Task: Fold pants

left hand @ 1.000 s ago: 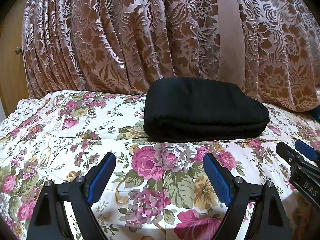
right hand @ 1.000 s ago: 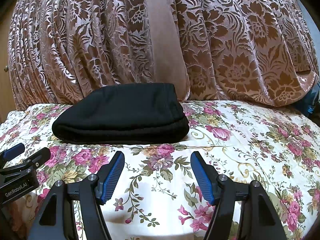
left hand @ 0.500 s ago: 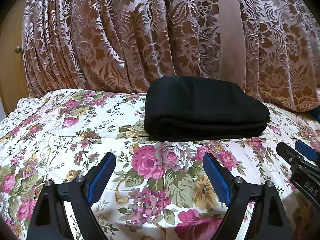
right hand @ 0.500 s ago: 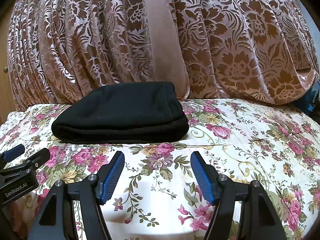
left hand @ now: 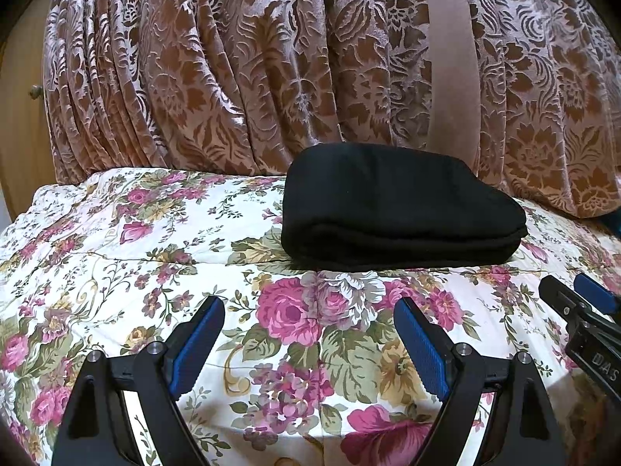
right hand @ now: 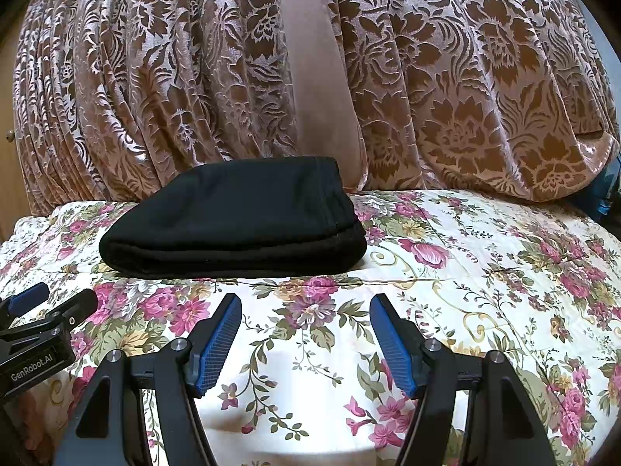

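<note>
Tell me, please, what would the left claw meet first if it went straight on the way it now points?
Probably the quilt: the open left claw tilts downward over bare floral cloth, short of the folded pants. If it cleared the quilt, the pants would come next; depth is unclear.

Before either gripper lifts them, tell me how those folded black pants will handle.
The folded black pants look soft and thick, so probably floppy: lifted by one edge, the stacked layers would likely sag and unfold. They should not roll or tip, and a push across the floral quilt may bunch them.
</note>
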Tool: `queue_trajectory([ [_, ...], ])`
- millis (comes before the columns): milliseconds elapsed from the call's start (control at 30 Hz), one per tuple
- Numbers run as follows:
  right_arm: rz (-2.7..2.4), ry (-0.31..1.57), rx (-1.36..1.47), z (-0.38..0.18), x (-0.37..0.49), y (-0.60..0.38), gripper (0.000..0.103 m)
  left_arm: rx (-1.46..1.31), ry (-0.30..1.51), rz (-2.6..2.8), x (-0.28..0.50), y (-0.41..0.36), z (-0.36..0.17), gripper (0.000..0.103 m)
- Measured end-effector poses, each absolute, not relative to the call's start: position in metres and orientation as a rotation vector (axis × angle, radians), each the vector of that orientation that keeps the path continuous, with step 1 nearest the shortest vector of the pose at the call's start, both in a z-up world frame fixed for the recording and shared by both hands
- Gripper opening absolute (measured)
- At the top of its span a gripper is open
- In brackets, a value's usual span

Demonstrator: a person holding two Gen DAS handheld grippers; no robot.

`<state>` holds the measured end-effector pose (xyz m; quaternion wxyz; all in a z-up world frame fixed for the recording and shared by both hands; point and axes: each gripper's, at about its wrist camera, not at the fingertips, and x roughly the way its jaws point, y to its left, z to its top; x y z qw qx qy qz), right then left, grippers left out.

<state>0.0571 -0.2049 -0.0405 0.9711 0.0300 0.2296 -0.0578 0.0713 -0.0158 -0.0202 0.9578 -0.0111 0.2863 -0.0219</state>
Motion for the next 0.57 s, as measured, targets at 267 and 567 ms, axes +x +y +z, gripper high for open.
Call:
queue_trajectory([
  [267, -0.116, 0.466, 0.061, -0.0402, 0.0572, -0.205, 0.069, -0.025, 0.585, -0.045, 0.0714, -0.0149, -0.0209, 0.089],
  [567, -0.114, 0.48, 0.065, -0.0426, 0.0599, -0.2063, 0.069, -0.034, 0.633, -0.043, 0.0775, -0.0129, -0.0257, 0.089],
])
